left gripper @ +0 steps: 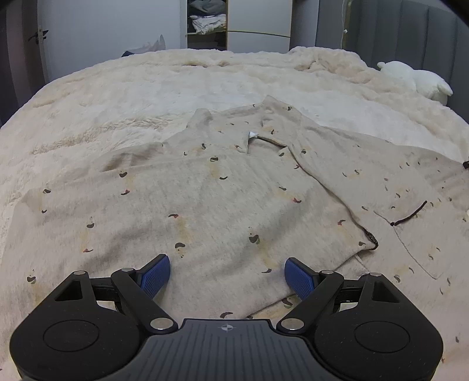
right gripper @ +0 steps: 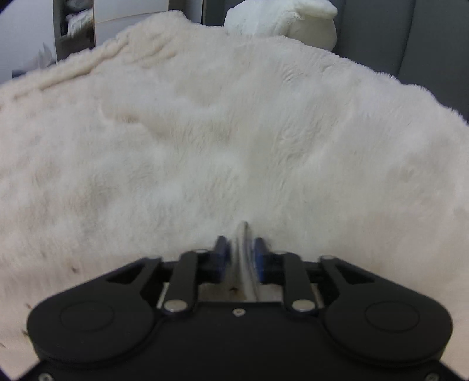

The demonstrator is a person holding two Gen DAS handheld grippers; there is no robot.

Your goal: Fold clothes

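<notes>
A beige garment [left gripper: 205, 187] with small dark and red marks lies spread on the fluffy cream bedspread [left gripper: 146, 85], its left half folded over the middle; a collar with a white tag [left gripper: 252, 134] points away. My left gripper [left gripper: 227, 271] is open and empty, its blue pads [left gripper: 155, 274] low over the garment's near part. In the right wrist view my right gripper [right gripper: 240, 249] is shut on a thin fold of pale fabric [right gripper: 241, 234], low over the bedspread [right gripper: 205, 132]. The view is blurred.
A white plush toy [left gripper: 416, 79] lies at the bed's far right and shows in the right wrist view [right gripper: 281, 20]. A grey padded headboard [left gripper: 410, 32] stands behind it. An open wardrobe with folded linen [left gripper: 206, 23] stands beyond the bed.
</notes>
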